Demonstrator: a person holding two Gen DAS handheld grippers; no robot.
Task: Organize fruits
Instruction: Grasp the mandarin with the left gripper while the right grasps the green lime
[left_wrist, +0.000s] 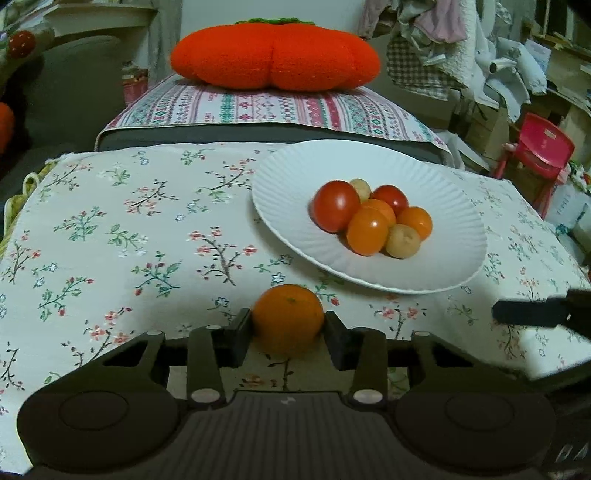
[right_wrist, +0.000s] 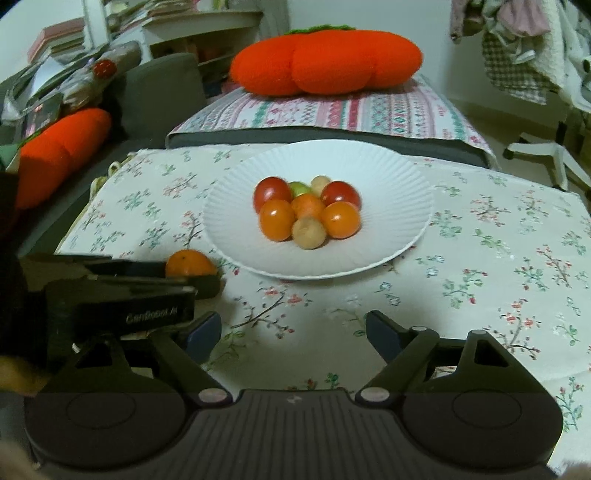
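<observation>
My left gripper (left_wrist: 288, 334) is shut on an orange (left_wrist: 288, 317) that rests on the floral tablecloth, just in front of the white plate (left_wrist: 288, 177). The plate holds several small fruits: red tomatoes (left_wrist: 336, 205), orange ones (left_wrist: 367, 230) and pale round ones (left_wrist: 403, 240). In the right wrist view the same orange (right_wrist: 190, 263) shows at the left between the left gripper's fingers (right_wrist: 199, 286). My right gripper (right_wrist: 293, 332) is open and empty, low over the cloth in front of the plate (right_wrist: 388, 184).
The floral tablecloth (left_wrist: 129, 240) covers the table. Behind it a large orange pumpkin cushion (left_wrist: 275, 55) lies on a patterned mat. A red child's chair (left_wrist: 539, 147) and piled clutter stand at the right. A second orange cushion (right_wrist: 59, 151) lies at the left.
</observation>
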